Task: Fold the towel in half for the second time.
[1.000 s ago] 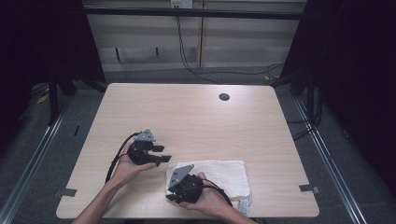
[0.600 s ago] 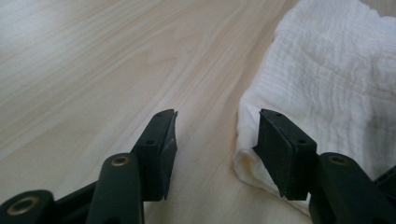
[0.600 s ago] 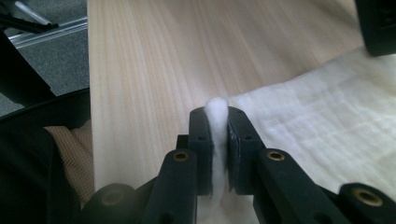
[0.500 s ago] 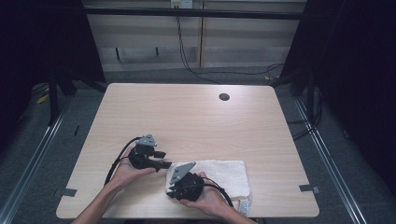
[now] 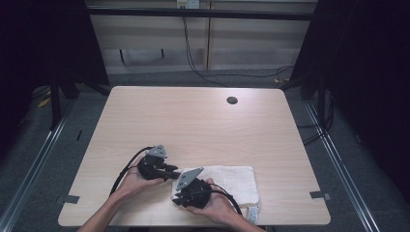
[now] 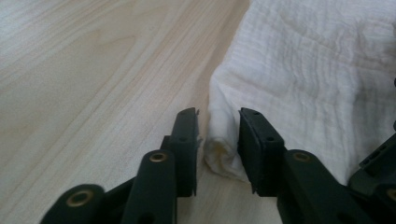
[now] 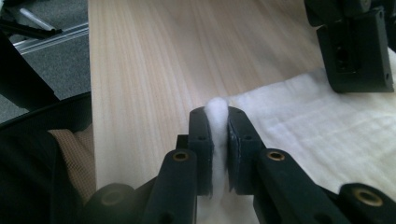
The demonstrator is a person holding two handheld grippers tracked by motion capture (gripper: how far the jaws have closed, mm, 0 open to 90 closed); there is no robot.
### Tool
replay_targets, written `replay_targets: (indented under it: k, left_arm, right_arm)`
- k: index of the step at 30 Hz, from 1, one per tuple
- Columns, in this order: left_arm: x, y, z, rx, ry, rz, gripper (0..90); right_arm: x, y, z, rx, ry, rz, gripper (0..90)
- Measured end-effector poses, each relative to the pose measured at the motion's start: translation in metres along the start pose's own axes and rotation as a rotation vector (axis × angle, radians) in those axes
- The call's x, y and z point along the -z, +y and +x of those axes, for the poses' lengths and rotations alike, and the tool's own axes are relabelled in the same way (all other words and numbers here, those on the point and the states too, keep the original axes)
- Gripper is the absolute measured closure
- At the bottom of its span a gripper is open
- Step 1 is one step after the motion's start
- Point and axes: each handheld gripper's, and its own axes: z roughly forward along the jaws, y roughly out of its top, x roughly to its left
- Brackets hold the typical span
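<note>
Your left gripper (image 5: 170,169) sits at the left end of the white towel (image 5: 227,181), which lies flat near the front edge of the surface (image 5: 193,121), right of its middle. Its fingers (image 6: 187,140) have just been closing and now stand narrow around the towel's far left corner (image 6: 219,140); the cloth is between them, but there looks to be a sliver of room on one side, so finish the squeeze before you lift. Just to the right, your right gripper (image 5: 178,197) already has its fingers (image 7: 201,140) pinched tight on the near left corner (image 7: 217,121). To do this step well, get an equal bite on both corners, then raise them together and level so the end comes up straight instead of bunching. The two grippers are close together, so keep them from knocking. You have little room toward the front edge, but plenty of bare surface toward the back and left; only a small dark hole (image 5: 232,100) lies near the far edge.
</note>
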Motion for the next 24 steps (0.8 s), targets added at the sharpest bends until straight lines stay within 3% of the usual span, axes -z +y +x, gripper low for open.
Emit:
replay_targets:
  k: [3,7,9,12,17,24]
  left_arm:
    - [-0.001,0.001,-0.003,-0.028,0.001,0.014,81.1]
    - [-0.001,0.001,-0.003,-0.017,0.005,0.008,85.7]
    - [0.002,0.002,-0.001,0.001,-0.012,-0.017,86.4]
    - [0.008,0.003,0.002,0.032,-0.036,-0.053,86.6]
    - [0.011,0.004,0.005,0.078,-0.032,-0.064,87.0]
    - [0.022,0.007,0.004,0.096,-0.031,-0.113,86.9]
  right_arm:
    - [0.0,0.0,-0.001,-0.008,0.004,0.001,82.0]
    - [0.0,0.0,0.001,-0.005,-0.004,0.001,82.9]
    - [-0.001,0.0,-0.001,-0.029,0.01,-0.015,83.4]
    - [-0.001,0.001,-0.001,-0.018,0.011,-0.015,83.6]
    - [0.005,0.005,-0.001,-0.02,0.011,-0.051,83.6]
    - [0.015,0.011,0.001,-0.007,0.004,-0.092,83.5]
